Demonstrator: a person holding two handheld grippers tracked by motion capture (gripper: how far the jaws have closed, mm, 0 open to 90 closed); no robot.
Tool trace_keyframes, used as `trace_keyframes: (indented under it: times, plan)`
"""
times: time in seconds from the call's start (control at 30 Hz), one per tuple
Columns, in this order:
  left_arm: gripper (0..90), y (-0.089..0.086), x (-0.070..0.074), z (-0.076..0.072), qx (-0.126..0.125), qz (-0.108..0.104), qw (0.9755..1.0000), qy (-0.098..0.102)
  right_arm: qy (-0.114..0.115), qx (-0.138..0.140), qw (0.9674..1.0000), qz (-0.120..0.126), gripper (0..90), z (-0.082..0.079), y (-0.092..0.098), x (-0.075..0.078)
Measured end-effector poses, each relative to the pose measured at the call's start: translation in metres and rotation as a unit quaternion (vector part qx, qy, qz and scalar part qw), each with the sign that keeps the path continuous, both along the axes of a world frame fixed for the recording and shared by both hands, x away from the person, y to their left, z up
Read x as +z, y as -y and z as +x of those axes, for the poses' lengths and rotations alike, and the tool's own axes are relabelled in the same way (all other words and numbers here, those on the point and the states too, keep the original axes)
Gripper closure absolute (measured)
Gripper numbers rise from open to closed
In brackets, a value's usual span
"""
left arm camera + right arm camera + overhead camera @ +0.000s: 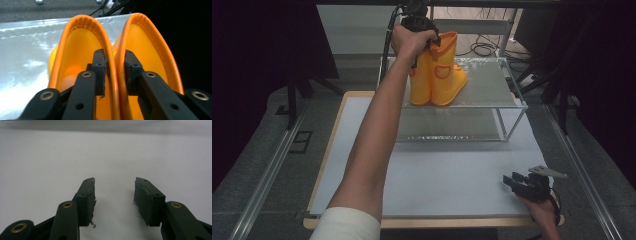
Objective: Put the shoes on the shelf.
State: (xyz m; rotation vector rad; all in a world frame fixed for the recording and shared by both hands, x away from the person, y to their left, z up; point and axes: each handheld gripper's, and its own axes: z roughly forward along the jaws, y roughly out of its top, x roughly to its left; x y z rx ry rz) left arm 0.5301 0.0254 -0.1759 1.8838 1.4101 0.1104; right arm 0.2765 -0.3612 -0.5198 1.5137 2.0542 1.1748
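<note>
The boots [438,75], a bright orange pair, stand upright side by side on the top shelf of the rack [492,95], upper centre of the high view, toes pointing toward the right of the frame. In the left gripper view their open tops take up the middle, two orange rims [113,57] pressed close together, and the shiny shelf surface runs off to the left of that frame. The left gripper [115,65] has one jaw dipped inside each boot, the two inner walls sitting between the pads; there is a sliver of slack on the left pad, so the walls are between the jaws but not squeezed tight. From above, the left hand [411,39] sits at the top of the boots, with the forearm stretching up from the bottom left of the frame. Down in the lower right of the high view, the right gripper [518,182] rests low over the white mat [452,175], well apart from the rack. In its own view its jaws stand apart, with bare mat between them.
</note>
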Motion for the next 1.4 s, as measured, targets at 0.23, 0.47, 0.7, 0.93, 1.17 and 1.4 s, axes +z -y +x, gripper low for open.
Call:
trace_keyframes:
  times: [0.23, 0.47, 0.7, 0.93, 1.17, 1.4]
  plan:
    - [59.9, 0.006, 0.003, 0.000, -0.006, 0.013, 0.9999, 0.008, -0.001, 0.000, 1.0000, 0.001, 50.9, 0.000, 0.001, 0.000]
    - [41.3, 0.006, 0.005, 0.002, -0.014, 0.008, 0.9999, 0.000, -0.001, 0.000, 1.0000, 0.001, 50.8, 0.000, 0.000, 0.000]
    - [31.1, 0.019, 0.009, 0.003, -0.020, 0.021, 0.9996, 0.007, -0.001, 0.000, 1.0000, 0.003, 50.8, 0.001, 0.000, 0.000]
    - [30.2, 0.021, 0.017, 0.000, -0.012, 0.019, 0.9995, 0.020, -0.001, 0.002, 1.0000, 0.003, 50.8, 0.001, 0.001, 0.000]
    - [32.1, 0.011, 0.032, -0.009, -0.025, 0.005, 0.9992, 0.031, -0.002, 0.001, 1.0000, 0.003, 50.7, 0.001, 0.000, 0.000]
    - [53.7, -0.005, 0.043, -0.028, -0.051, -0.022, 0.9972, 0.051, -0.003, -0.001, 1.0000, 0.001, 50.6, 0.000, 0.000, 0.000]
